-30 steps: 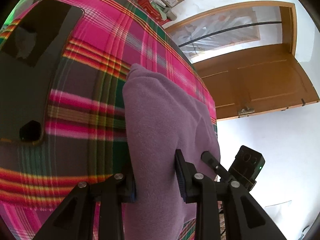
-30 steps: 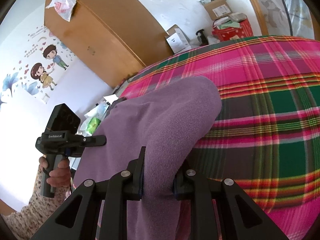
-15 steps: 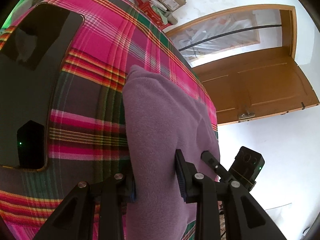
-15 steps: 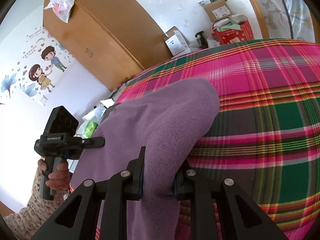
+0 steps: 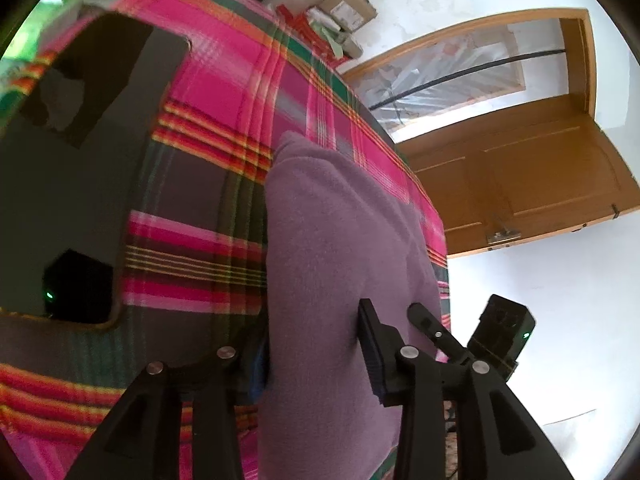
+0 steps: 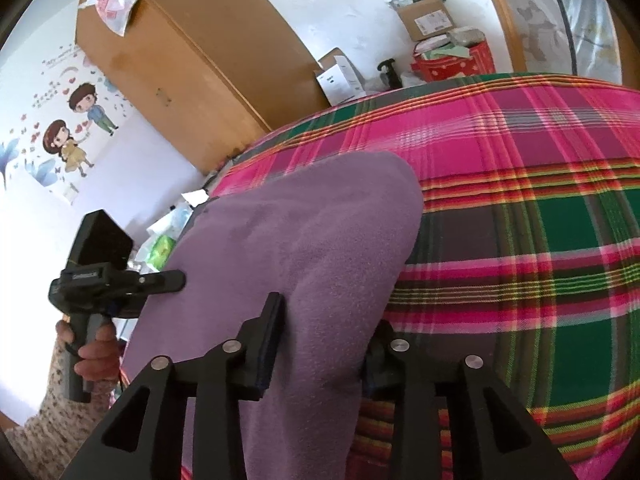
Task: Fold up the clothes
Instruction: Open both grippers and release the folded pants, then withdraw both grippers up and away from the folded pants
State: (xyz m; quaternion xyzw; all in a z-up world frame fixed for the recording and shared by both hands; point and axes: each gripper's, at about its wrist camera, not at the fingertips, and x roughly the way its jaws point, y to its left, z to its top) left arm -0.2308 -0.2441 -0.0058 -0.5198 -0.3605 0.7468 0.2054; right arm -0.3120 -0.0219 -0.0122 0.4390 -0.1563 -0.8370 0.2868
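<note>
A purple fleece garment (image 5: 332, 248) lies stretched over the plaid bedspread (image 5: 224, 92); it also shows in the right wrist view (image 6: 288, 240). My left gripper (image 5: 312, 356) is shut on one near edge of the garment and holds it up off the bed. My right gripper (image 6: 324, 344) is shut on the other near edge. Each view shows the other gripper at the garment's far side: the right one in the left view (image 5: 500, 332), the left one in the right view (image 6: 100, 276). The garment's far end rests on the bedspread (image 6: 560, 200).
A dark flat device (image 5: 60, 168) with a green light lies on the bed to the left. An open wooden door (image 5: 520, 184) stands to the right. A wooden wardrobe (image 6: 180, 72) and cardboard boxes (image 6: 428, 20) stand beyond the bed.
Both grippers have kept their hold on the garment and shifted slightly; the dark device has slid across the left view. The garment's shape is much the same.
</note>
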